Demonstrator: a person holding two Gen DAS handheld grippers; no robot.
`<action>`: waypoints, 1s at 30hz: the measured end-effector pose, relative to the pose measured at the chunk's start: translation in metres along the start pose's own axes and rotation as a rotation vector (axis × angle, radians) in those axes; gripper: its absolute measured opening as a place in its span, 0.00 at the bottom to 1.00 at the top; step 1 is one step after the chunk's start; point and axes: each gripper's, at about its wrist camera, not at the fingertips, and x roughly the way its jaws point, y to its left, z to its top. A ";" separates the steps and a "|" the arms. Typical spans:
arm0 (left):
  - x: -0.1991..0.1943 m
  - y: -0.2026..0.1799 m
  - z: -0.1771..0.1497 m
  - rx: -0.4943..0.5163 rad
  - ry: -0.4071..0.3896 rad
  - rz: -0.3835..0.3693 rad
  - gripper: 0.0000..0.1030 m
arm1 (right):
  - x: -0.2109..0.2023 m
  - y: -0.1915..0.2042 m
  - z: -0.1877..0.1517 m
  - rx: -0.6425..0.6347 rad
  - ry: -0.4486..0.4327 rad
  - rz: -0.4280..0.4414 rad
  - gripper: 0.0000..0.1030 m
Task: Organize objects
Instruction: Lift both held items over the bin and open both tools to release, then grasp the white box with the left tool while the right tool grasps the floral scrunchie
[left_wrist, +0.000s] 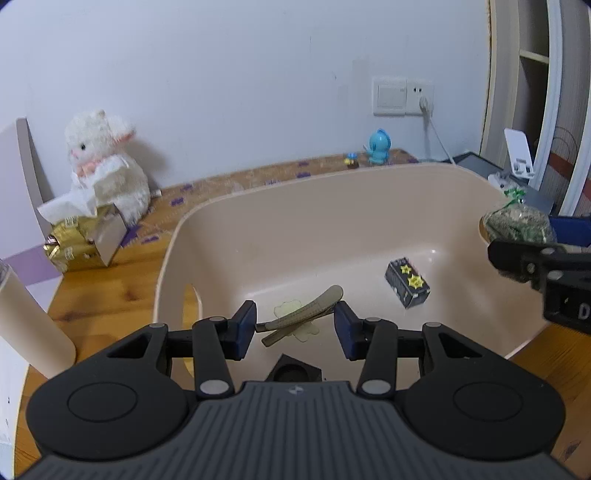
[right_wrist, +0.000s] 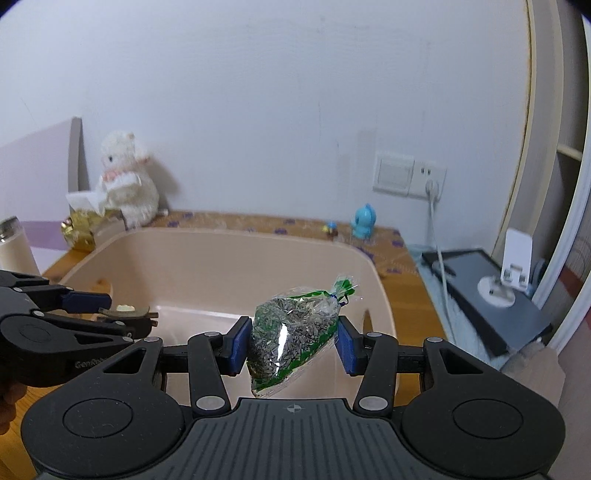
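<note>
Pinched a clear bag of dark seeds (right_wrist: 291, 332) between the blue pads of the right gripper (right_wrist: 293, 345), jaws drawn in about halfway, one pad pressed to each side of the bag. Held it tilted, green tied neck up and to the right, in the air above the right end of the beige bin (left_wrist: 295, 206), clear of its floor.

Held the left gripper (left_wrist: 295, 325) wide open with nothing in its grasp, low over the near edge of the bin. Saw through the gap between its pads a brown hair clip (left_wrist: 306, 314), lying slantwise on the bin floor across a pale flower-shaped piece (left_wrist: 286, 308). Could make out one end of the clip close by the left-hand pad, though not whether touching. Found a small dark box with yellow stars (left_wrist: 407, 286) farther right on the bin floor, well apart from the clip.

Had the bin on a wooden table (left_wrist: 103, 295). Noted a cream tumbler (left_wrist: 29, 325) at the table's left edge, a gold tissue box (left_wrist: 81, 247) with a white plush toy (left_wrist: 107, 162) behind it at the far left corner, and a blue figurine (left_wrist: 377, 147) along the far edge.
</note>
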 end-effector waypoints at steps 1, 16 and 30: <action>0.001 0.000 -0.001 0.000 0.008 -0.002 0.47 | 0.003 0.000 -0.002 0.004 0.012 -0.002 0.44; -0.042 0.009 -0.004 -0.054 -0.032 0.023 0.75 | -0.022 -0.011 -0.008 0.037 -0.013 -0.002 0.68; -0.091 0.023 -0.030 -0.097 -0.039 0.014 0.82 | -0.070 -0.012 -0.043 0.044 -0.007 0.041 0.72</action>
